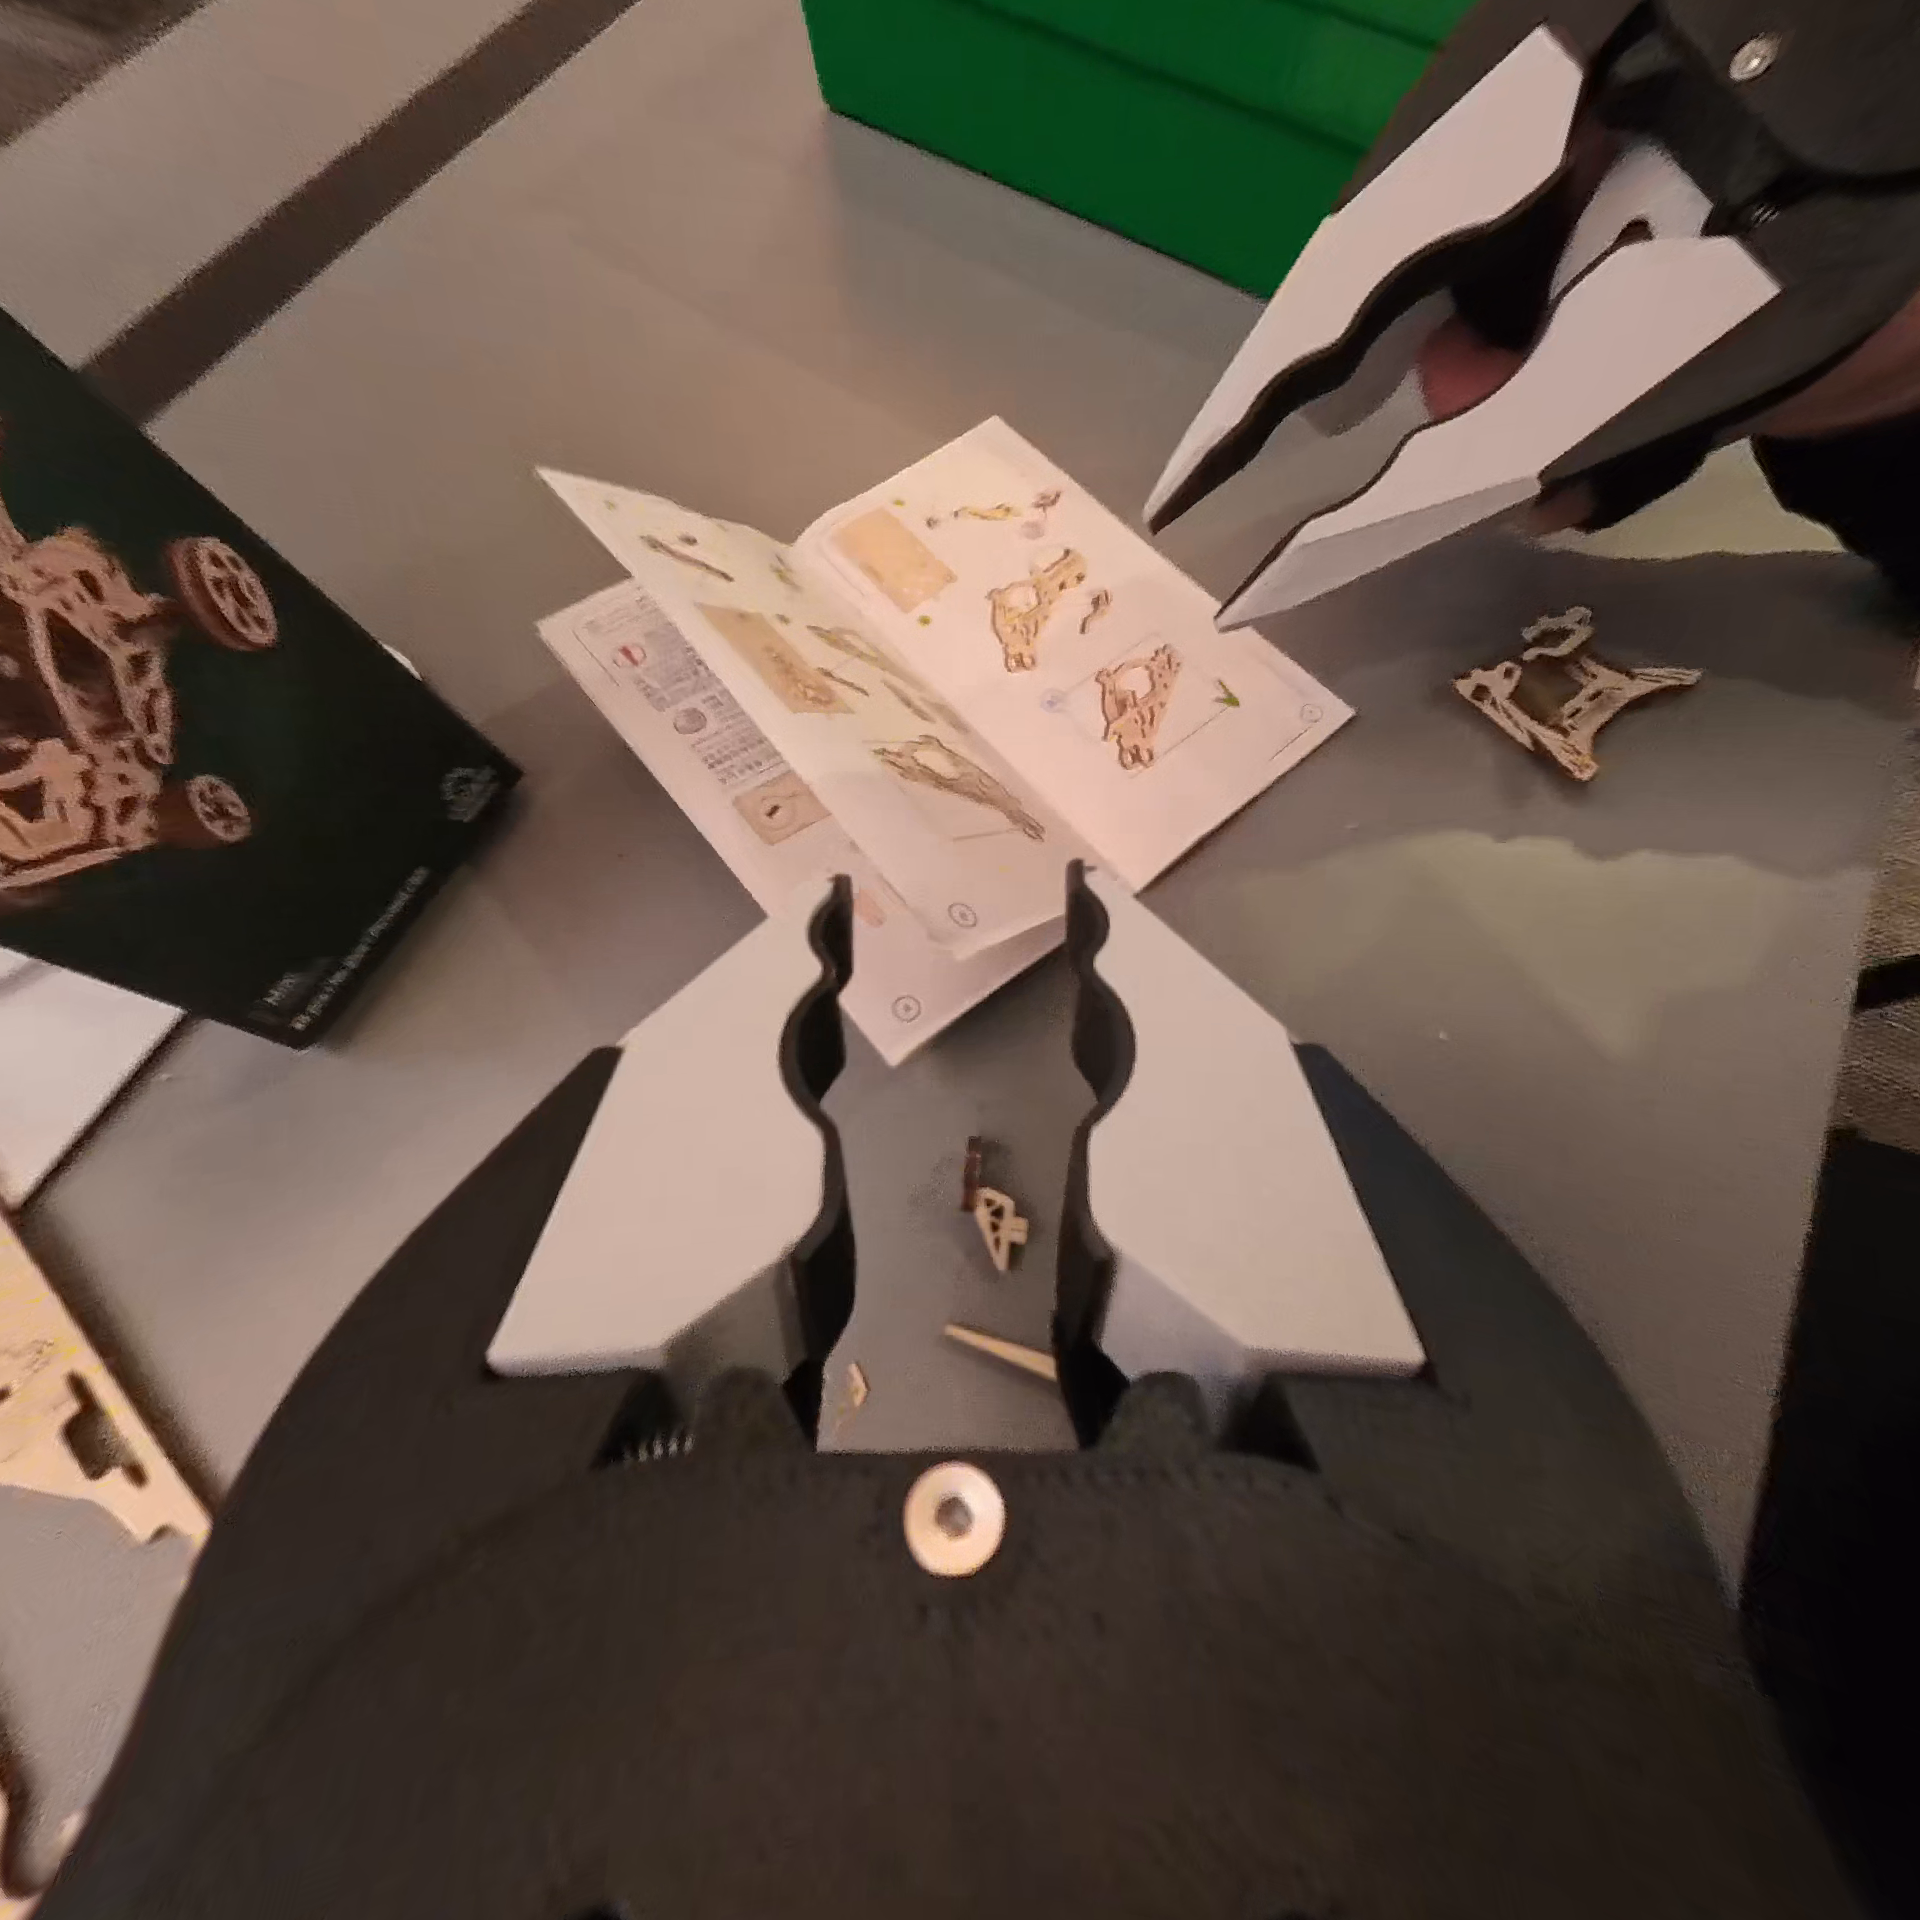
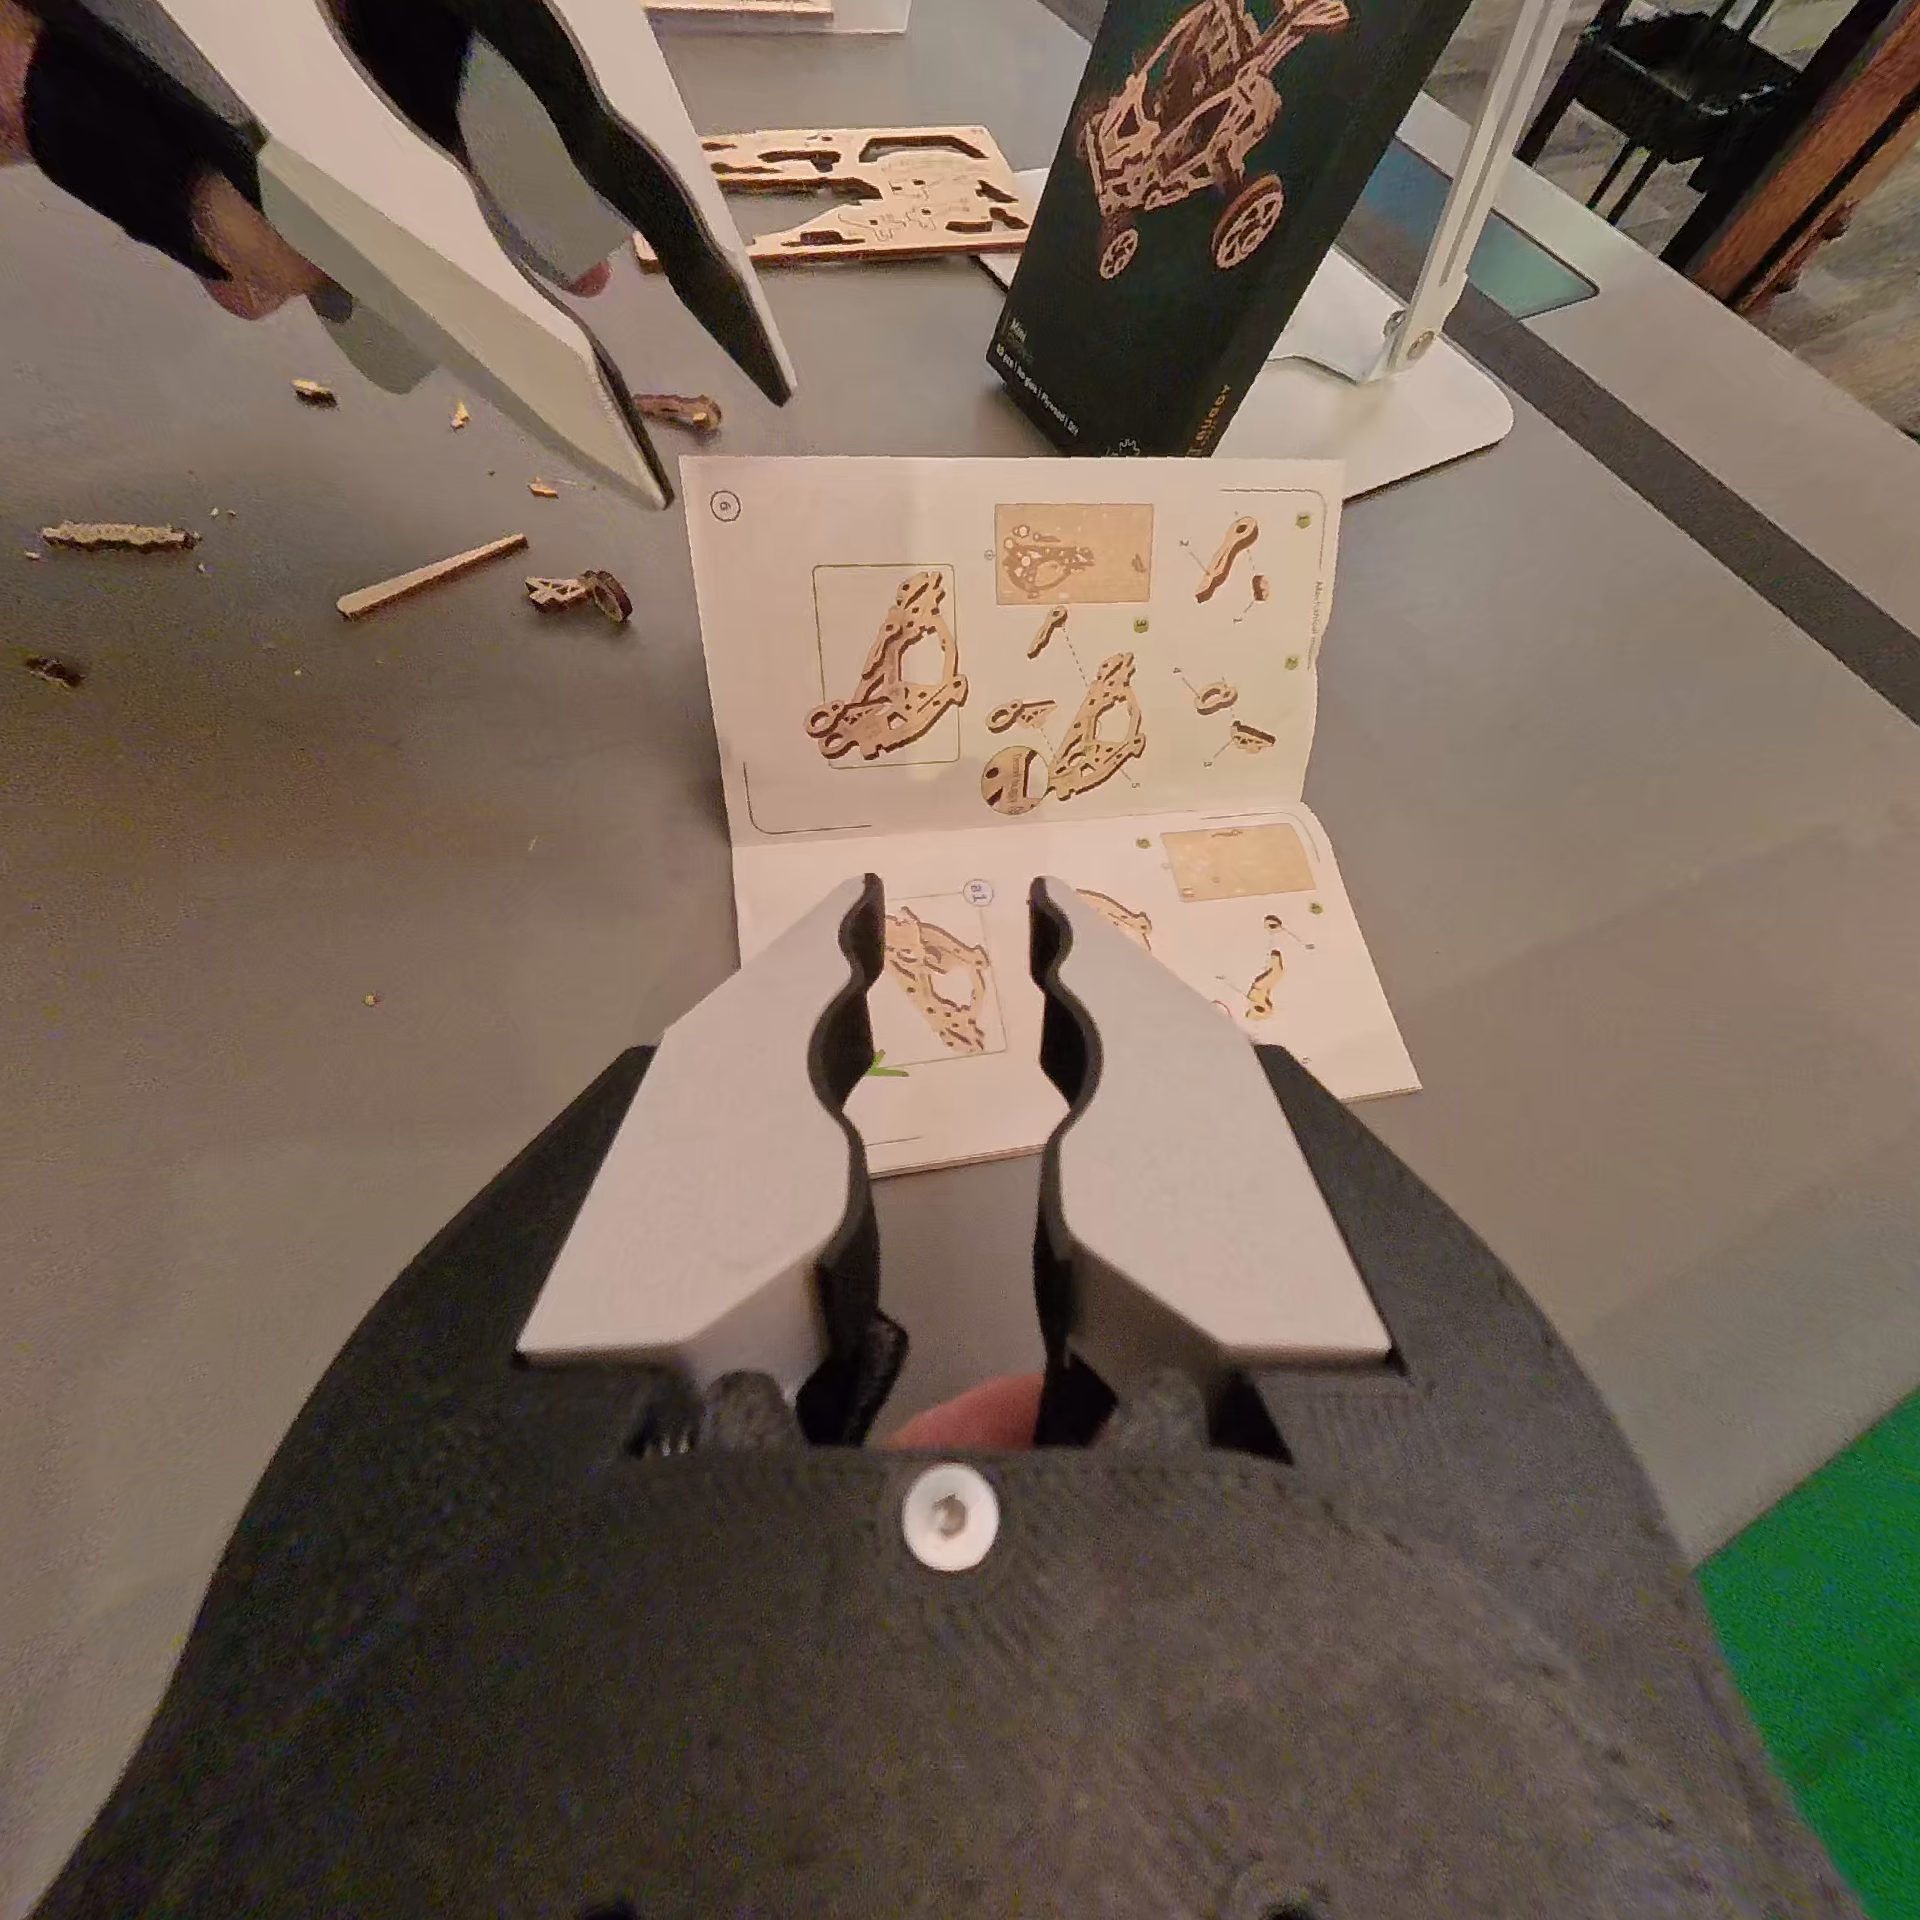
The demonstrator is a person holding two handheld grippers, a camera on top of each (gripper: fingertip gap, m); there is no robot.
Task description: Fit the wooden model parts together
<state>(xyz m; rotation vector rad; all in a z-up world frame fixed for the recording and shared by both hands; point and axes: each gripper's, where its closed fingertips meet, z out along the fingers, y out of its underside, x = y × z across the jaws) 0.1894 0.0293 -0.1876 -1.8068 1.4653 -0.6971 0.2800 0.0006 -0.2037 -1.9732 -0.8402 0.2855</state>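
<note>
My left gripper [image 1: 961, 883] is open and empty, and hovers over the near edge of an open instruction booklet [image 1: 935, 675]. A small wooden part [image 1: 992, 1210] and a thin wooden stick [image 1: 997, 1351] lie on the table below its fingers. A partly built wooden frame [image 1: 1558, 696] lies at the right. My right gripper [image 2: 956, 888] is open and empty above the booklet [image 2: 1039, 675]. It also shows in the left wrist view [image 1: 1190, 571], with nothing between its fingers. The left gripper [image 2: 717, 442] shows at the upper left of the right wrist view, above the stick [image 2: 431, 577] and the small part [image 2: 577, 594].
A dark model box [image 2: 1174, 229] stands behind the booklet, next to a white stand base [image 2: 1403, 405]. A punched-out wooden sheet [image 2: 873, 197] lies at the back. Wood scraps [image 2: 120, 535] are scattered on the grey table [image 2: 312, 935]. A green block [image 1: 1091, 104] sits at the far edge.
</note>
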